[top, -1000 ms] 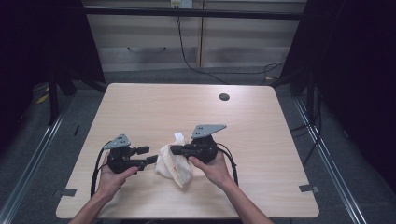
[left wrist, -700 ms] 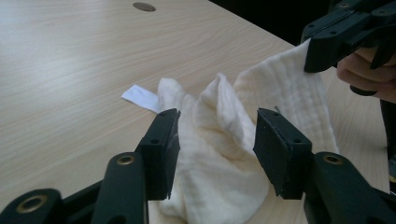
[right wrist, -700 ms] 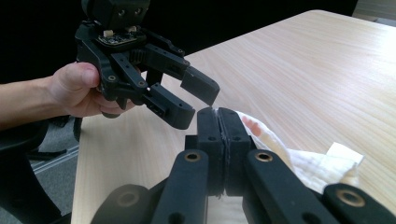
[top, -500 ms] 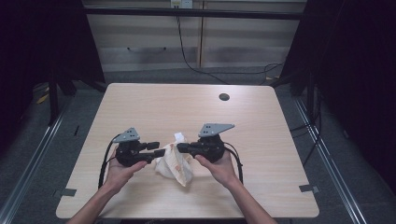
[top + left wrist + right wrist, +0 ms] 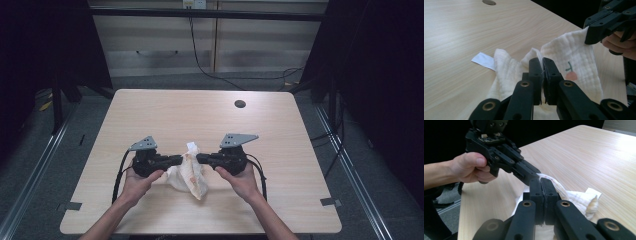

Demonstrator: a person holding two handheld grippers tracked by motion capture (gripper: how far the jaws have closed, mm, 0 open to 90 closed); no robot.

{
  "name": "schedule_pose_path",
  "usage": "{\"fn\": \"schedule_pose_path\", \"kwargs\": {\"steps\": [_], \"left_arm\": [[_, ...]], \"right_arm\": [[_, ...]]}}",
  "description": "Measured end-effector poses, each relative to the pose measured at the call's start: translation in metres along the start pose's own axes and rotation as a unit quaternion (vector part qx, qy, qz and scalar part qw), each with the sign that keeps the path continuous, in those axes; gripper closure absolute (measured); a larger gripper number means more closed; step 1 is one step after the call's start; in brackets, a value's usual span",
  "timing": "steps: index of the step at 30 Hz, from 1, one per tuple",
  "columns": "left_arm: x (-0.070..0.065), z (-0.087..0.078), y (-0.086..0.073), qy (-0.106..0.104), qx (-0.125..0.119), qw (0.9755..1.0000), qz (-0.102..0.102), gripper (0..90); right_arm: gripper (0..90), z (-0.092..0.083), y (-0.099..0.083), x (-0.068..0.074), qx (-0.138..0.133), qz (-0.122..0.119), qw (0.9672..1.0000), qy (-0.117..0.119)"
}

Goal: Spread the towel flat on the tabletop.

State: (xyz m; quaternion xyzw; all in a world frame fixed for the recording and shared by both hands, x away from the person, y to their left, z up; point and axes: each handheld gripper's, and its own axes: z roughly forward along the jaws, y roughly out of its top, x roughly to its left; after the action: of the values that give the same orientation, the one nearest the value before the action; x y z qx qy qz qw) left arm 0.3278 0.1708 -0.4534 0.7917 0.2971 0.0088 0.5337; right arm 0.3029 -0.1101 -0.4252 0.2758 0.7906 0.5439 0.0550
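Left gripper [image 5: 181, 160] has just been closing and now pinches the muslin cloth's [image 5: 190, 172] edge, right gripper [image 5: 199, 158] clamped on the opposite edge, cloth bunched at the table's [image 5: 165, 115] near middle; thin bite – pulling apart could slip it free

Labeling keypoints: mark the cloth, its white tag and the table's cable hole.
cloth [image 5: 579, 57], left gripper view, on the bare weave above the printed fruit.
white tag [image 5: 483, 60], left gripper view, on its middle.
cable hole [image 5: 240, 104], high view, on its dark centre.

left gripper [image 5: 543, 65] pinching cloth [image 5: 576, 60] — wooden table [image 5: 469, 30]
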Motion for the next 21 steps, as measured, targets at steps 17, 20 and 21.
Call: {"fn": "schedule_pose_path", "kwargs": {"steps": [17, 20, 21], "left_arm": [[0.006, -0.029, 0.010, 0.012, -0.042, 0.9989, -0.017, 86.4], [0.002, -0.032, 0.014, 0.009, -0.049, 0.9987, -0.014, 86.4], [0.001, -0.033, 0.015, 0.007, -0.051, 0.9986, -0.011, 86.4]], "right_arm": [[89.5, -0.034, 0.012, -0.009, -0.046, 0.004, 0.9982, -0.039], [89.5, -0.038, 0.013, -0.010, -0.050, 0.005, 0.9978, -0.042], [89.5, -0.038, 0.013, -0.010, -0.050, 0.005, 0.9978, -0.042]]}}
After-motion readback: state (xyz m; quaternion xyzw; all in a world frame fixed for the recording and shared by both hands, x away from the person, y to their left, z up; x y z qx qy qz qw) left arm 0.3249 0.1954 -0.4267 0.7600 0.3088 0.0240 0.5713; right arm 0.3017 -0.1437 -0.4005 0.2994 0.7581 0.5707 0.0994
